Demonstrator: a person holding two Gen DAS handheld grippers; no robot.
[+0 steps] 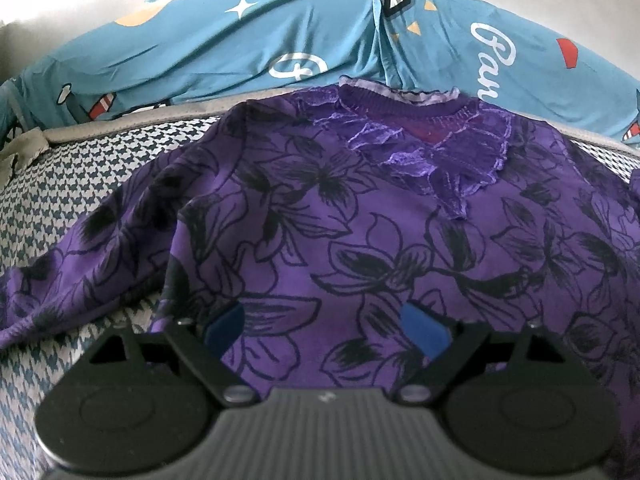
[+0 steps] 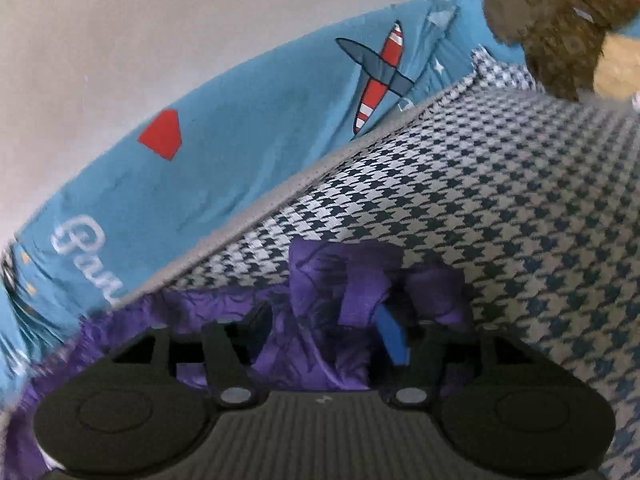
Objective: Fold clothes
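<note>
My left view takes in the whole purple flowered top [image 1: 360,220], spread flat on the houndstooth cover [image 1: 100,168], its collar toward the blue printed sheet [image 1: 240,48]. My right view catches only a bunched sleeve end [image 2: 360,280] on that cover, plus a brown plush toy [image 2: 560,32] at its far corner. My left gripper [image 1: 324,328] gapes wide over the top's front, gripping nothing. My right gripper [image 2: 328,332] stands partly apart, the bunched cloth loose between its pads.
</note>
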